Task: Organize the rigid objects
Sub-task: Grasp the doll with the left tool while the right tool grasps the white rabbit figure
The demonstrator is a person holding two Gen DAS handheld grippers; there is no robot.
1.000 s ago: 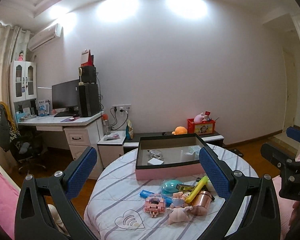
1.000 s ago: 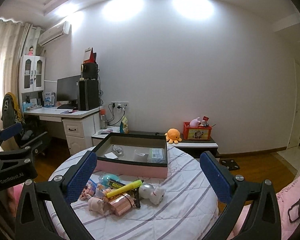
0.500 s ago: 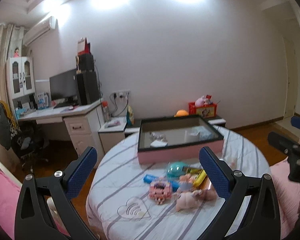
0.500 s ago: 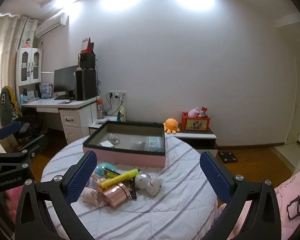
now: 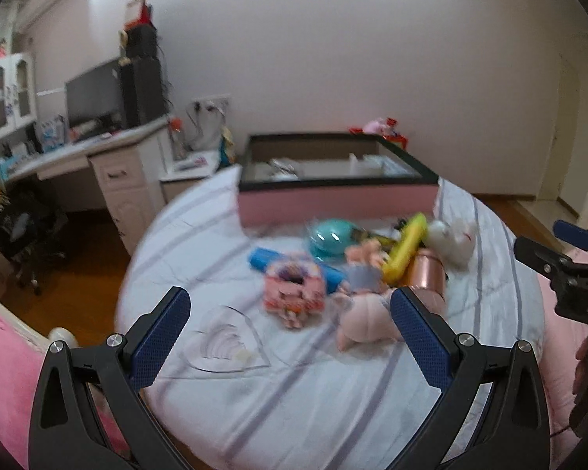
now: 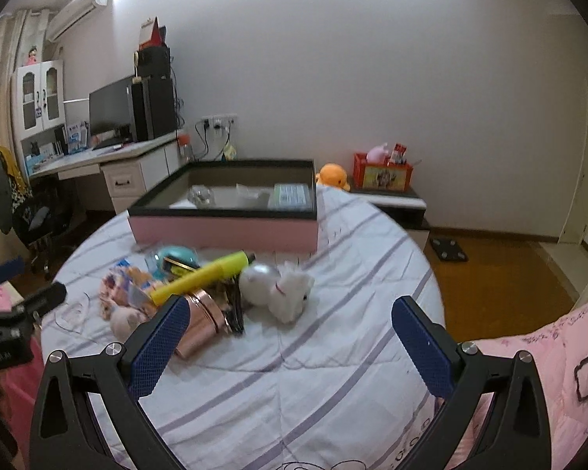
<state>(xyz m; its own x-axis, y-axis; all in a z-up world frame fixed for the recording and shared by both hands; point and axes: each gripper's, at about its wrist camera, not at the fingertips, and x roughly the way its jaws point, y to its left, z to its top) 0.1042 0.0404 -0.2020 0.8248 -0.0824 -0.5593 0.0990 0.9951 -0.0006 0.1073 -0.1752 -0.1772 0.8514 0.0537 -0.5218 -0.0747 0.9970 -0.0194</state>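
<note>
Bedroom; striped round table (image 6: 333, 352) bears pink box (image 6: 223, 231), toy pile (image 6: 200, 286). Both tools spread wide, holding nothing.

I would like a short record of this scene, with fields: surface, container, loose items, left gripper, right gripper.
surface: round table under a white striped cloth
container: pink box with a dark rim, open, at the far side, a few small things inside
loose items: yellow tube, copper cup on its side, white plush, teal case, pink block toy, piled in front of the box
left gripper: open, holding nothing
right gripper: open, holding nothing
</note>
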